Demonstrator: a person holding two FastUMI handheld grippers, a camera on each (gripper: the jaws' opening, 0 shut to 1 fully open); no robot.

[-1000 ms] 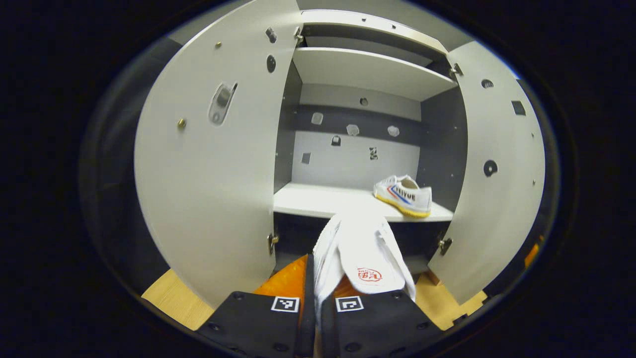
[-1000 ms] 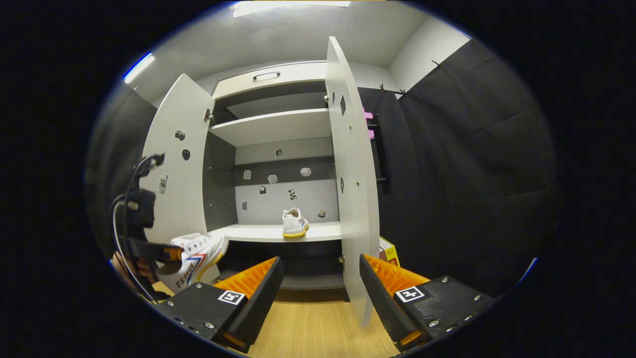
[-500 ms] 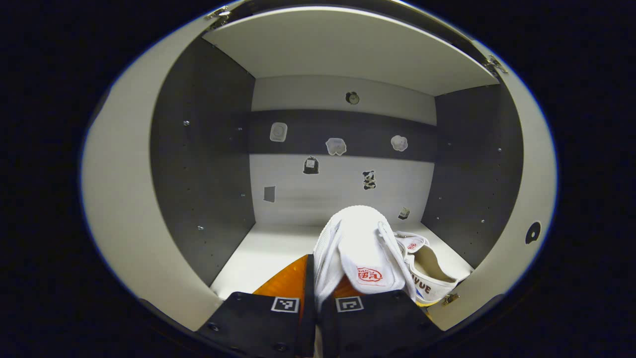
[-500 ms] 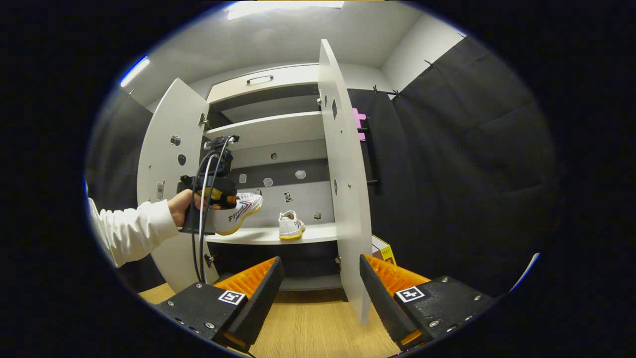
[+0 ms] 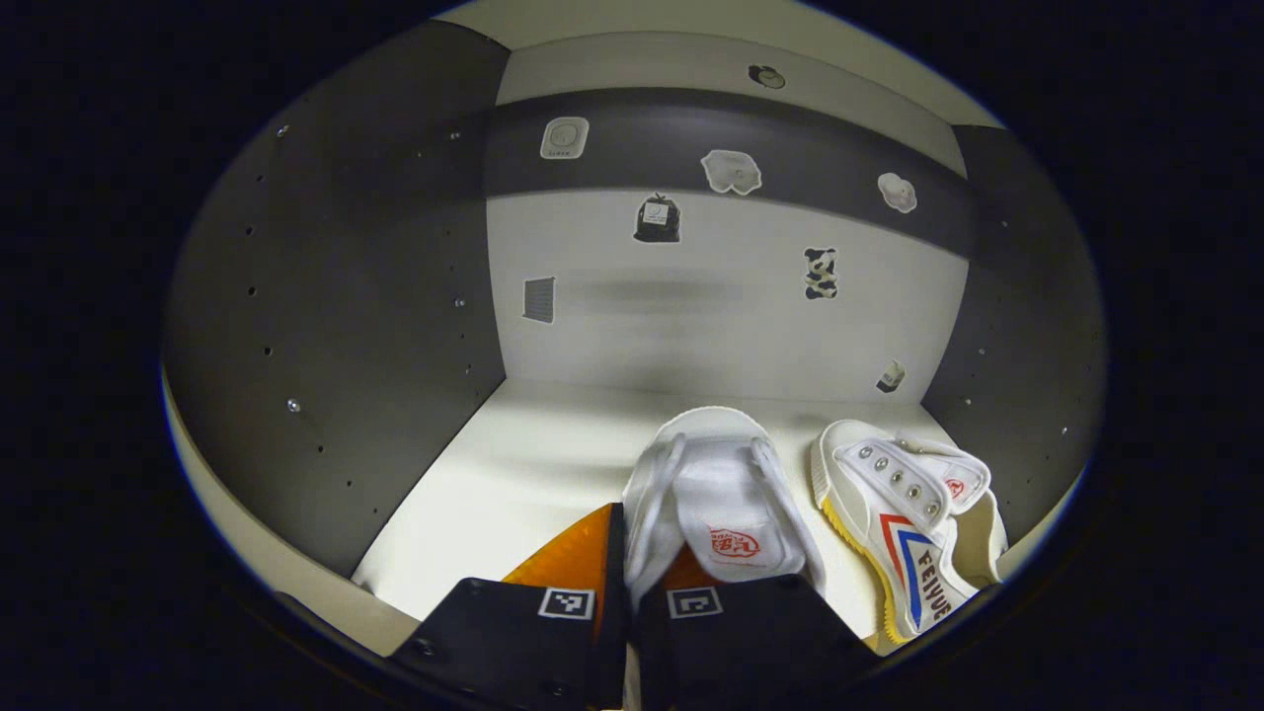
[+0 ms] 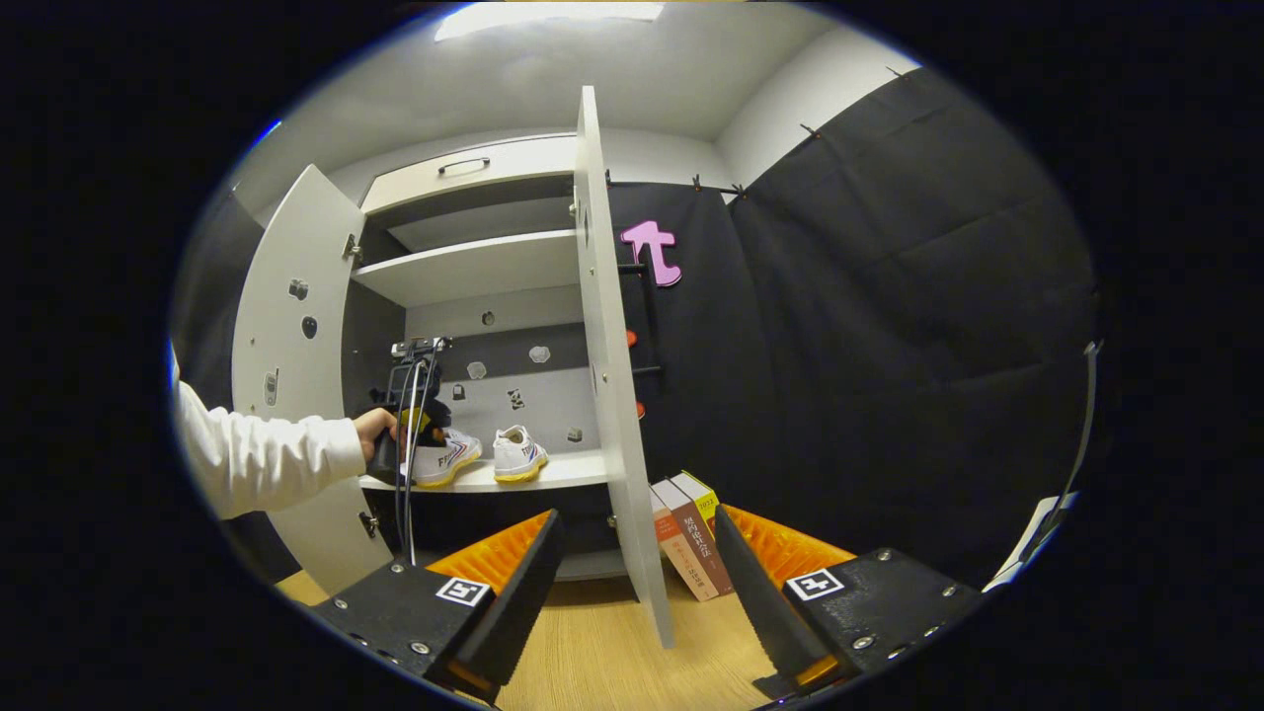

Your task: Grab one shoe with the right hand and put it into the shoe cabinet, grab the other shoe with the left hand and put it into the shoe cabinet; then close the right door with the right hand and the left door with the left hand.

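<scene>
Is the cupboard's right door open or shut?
Open. In the right gripper view the right door swings out edge-on, and both shoes on the shelf show.

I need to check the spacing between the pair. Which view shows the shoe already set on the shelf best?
The left gripper view: the resting shoe lies close, laces and stripes clear. The right gripper view shows it small and distant.
</scene>
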